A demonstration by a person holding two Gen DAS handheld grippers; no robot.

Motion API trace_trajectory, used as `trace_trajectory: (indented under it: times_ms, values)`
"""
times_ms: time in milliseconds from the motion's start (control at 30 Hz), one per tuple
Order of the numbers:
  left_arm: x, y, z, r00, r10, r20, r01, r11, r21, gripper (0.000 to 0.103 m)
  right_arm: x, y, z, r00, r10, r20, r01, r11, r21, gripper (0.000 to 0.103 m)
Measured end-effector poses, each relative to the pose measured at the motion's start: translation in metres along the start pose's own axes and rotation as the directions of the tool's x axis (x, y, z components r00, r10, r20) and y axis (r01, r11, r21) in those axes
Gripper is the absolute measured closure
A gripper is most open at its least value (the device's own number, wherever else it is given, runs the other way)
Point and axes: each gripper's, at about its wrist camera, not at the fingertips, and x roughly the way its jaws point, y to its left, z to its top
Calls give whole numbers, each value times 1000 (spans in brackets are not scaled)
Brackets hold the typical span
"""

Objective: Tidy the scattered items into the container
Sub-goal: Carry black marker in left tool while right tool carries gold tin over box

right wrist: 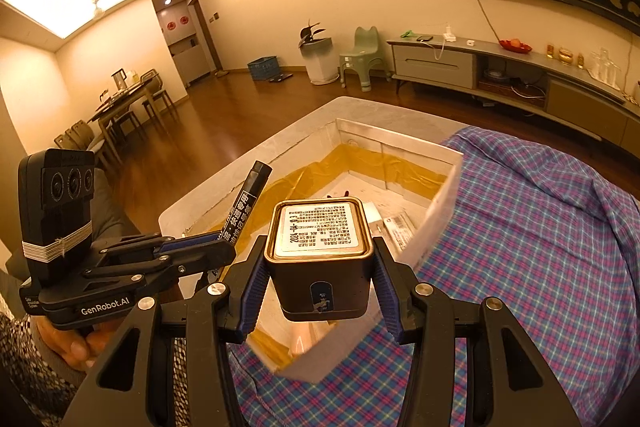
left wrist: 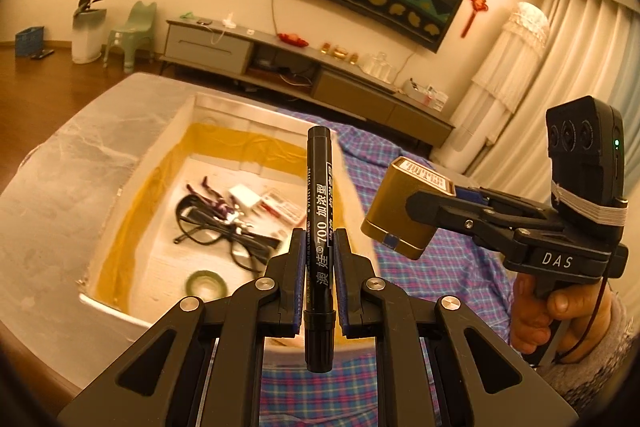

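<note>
On the left, a white box (left wrist: 132, 163) lined with yellow tape sits on the table (left wrist: 48, 195), partly on a plaid cloth (left wrist: 440, 259). Inside lie glasses (left wrist: 224, 239), a tape roll (left wrist: 206, 283), a small white card (left wrist: 244, 197) and a labelled packet (left wrist: 280, 207).

The left gripper (left wrist: 319, 247) is clamped on a black marker (left wrist: 319, 227), which stands upright between the pads, above the box's near edge. "700" reads on its barrel beside Chinese characters. In the right wrist view the gripper body reads "GenRobot.AI", and a hand (right wrist: 68, 343) wraps its handle.

To the right, the right gripper (right wrist: 318, 287) grips a square gold tin (right wrist: 320, 267) by its sides, over the box's near corner. Its white label shows "2024" and fine print too small to read. From the left view that gripper reads "DAS", with a hand (left wrist: 556, 319) under it, angled down toward the box.
</note>
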Motion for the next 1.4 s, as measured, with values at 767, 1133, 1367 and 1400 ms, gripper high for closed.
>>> trace_trajectory:
  times_ms: [767,1133,1367,1400]
  values:
    - [29,77,28,999,39,-20,-40,997,-61,90,136,-12,71,983,-25,-182,12,997,-76,53]
    - [42,86,26,999,4,-39,-6,998,-58,90,208,-23,97,952,-82,-294,46,991,-129,53]
    - [46,89,25,998,-3,-56,1,999,-48,90,251,-22,101,921,-137,-365,68,978,-197,53]
    - [46,89,26,998,-2,-57,0,999,-48,90,255,-21,100,916,-144,-375,68,976,-207,53]
